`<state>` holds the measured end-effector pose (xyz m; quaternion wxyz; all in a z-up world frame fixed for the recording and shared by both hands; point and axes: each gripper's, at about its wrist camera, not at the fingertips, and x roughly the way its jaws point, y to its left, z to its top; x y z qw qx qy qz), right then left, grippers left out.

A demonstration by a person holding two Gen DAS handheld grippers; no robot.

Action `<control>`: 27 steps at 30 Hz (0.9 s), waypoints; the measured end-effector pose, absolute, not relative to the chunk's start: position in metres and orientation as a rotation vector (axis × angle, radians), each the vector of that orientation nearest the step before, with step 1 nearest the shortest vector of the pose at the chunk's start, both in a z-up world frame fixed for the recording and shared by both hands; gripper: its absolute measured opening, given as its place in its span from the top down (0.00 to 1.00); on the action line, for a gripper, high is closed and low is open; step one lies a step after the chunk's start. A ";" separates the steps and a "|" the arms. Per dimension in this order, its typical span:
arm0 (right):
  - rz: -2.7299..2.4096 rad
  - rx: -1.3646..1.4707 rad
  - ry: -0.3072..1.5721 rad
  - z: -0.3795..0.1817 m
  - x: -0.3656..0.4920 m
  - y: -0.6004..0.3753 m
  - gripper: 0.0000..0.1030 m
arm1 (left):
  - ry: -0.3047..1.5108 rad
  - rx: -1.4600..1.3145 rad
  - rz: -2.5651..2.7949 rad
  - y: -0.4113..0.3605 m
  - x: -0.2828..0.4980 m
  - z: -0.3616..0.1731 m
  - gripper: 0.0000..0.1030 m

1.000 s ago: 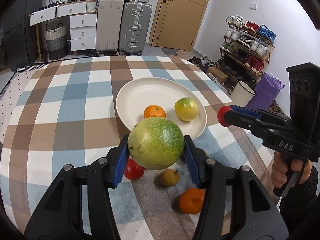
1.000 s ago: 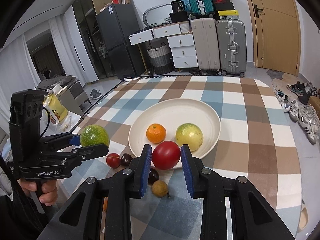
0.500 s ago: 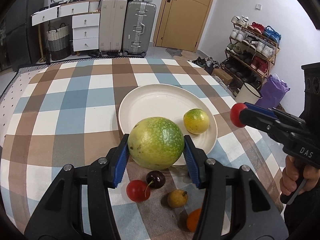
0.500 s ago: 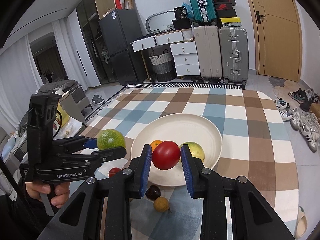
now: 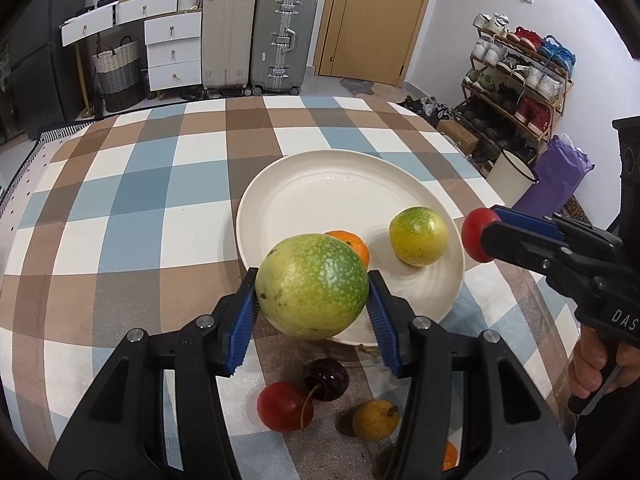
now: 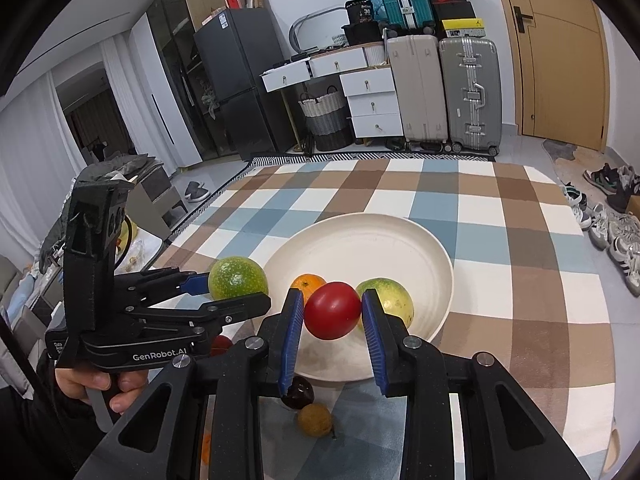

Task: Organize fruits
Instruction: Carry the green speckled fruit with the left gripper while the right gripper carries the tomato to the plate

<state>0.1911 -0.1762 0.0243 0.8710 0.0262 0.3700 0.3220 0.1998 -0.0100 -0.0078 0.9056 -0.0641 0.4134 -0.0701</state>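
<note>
My left gripper [image 5: 312, 300] is shut on a large green speckled fruit [image 5: 311, 286] and holds it over the near rim of the cream plate [image 5: 304, 200]. My right gripper [image 6: 332, 316] is shut on a red tomato [image 6: 333, 310], above the plate's near edge [image 6: 360, 232]. The plate holds a small orange [image 5: 352, 245] and a yellow-green fruit [image 5: 418, 236]. On the checked cloth in front of the plate lie a red cherry [image 5: 285, 406], a dark cherry [image 5: 326, 374], a small brown-yellow fruit [image 5: 375, 420] and an orange [image 5: 449, 456] partly hidden by my left gripper.
The table has a checked cloth [image 5: 132, 200]. Suitcases [image 5: 284, 40], white drawers [image 5: 172, 48] and a basket [image 5: 118, 74] stand beyond its far edge. A shoe rack [image 5: 520, 80] and a white bucket [image 5: 510, 178] are to the right.
Both grippers have risen and moved forward over the plate's near rim, each still holding its fruit. The loose fruits on the cloth have not moved.
</note>
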 end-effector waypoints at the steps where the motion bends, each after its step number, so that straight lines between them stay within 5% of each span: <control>1: 0.673 0.055 0.779 0.021 0.193 -0.176 0.70 | 0.862 -0.134 -0.145 -0.010 0.202 -0.010 0.52; 27: 0.678 0.000 0.846 -0.014 0.218 -0.144 0.70 | 0.878 -0.110 -0.111 -0.002 0.235 -0.021 0.52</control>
